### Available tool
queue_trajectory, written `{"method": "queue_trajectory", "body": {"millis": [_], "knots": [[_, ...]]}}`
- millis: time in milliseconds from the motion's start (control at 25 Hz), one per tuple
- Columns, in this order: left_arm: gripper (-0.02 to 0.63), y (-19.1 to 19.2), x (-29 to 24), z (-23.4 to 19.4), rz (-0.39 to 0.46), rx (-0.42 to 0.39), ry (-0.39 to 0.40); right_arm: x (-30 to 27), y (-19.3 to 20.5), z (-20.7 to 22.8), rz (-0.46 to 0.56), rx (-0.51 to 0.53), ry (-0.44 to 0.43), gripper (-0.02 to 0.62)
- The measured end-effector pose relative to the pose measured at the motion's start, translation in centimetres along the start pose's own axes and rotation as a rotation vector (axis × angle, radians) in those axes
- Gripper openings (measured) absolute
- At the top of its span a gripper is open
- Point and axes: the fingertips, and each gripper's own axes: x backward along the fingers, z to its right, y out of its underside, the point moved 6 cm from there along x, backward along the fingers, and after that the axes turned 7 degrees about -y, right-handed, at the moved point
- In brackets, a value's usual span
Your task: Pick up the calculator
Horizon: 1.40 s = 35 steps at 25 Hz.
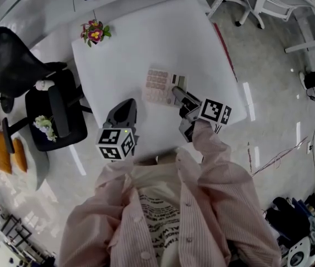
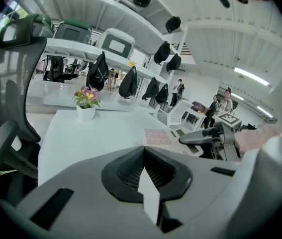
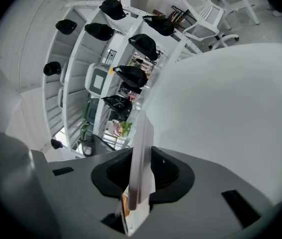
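Observation:
The calculator (image 1: pixel 158 86), white with pinkish keys and a dark display, hangs just above the white table (image 1: pixel 146 32). My right gripper (image 1: pixel 177 92) is shut on its display end. In the right gripper view the calculator (image 3: pixel 140 158) stands edge-on, pinched between the two jaws. The left gripper view shows the calculator (image 2: pixel 161 136) lying flat in the air, with the right gripper (image 2: pixel 186 139) clamped on its near end. My left gripper (image 1: pixel 125 105) hovers to the left of the calculator, apart from it, its jaws together with nothing between them.
A small pot of pink flowers (image 1: pixel 94 32) stands at the table's far left corner. A black office chair (image 1: pixel 57 115) sits by the table's left edge. White shelves with black caps (image 3: pixel 131 76) line the wall behind. Several people (image 2: pixel 225 101) stand far off.

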Motion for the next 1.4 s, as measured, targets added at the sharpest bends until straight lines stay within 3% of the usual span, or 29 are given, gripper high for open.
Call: {"method": "queue_trajectory", "body": {"millis": [320,1080,1400], "knots": [[0.000,-2.4,2.1,0.8,0.065,-0.030,0.021,1.6,-0.9,-3.2,0.080,-0.080,-0.097,0.077],[0.000,-8.5,6.5,1.3,0.259,-0.096,0.041,5.6,-3.1,-10.5,0.153,-0.038,-0.209,0.077],[0.000,-10.9,8.8,1.9,0.352,-0.143,0.060,7.5,-3.2,-12.6,0.182,-0.066,-0.220,0.077]]}}
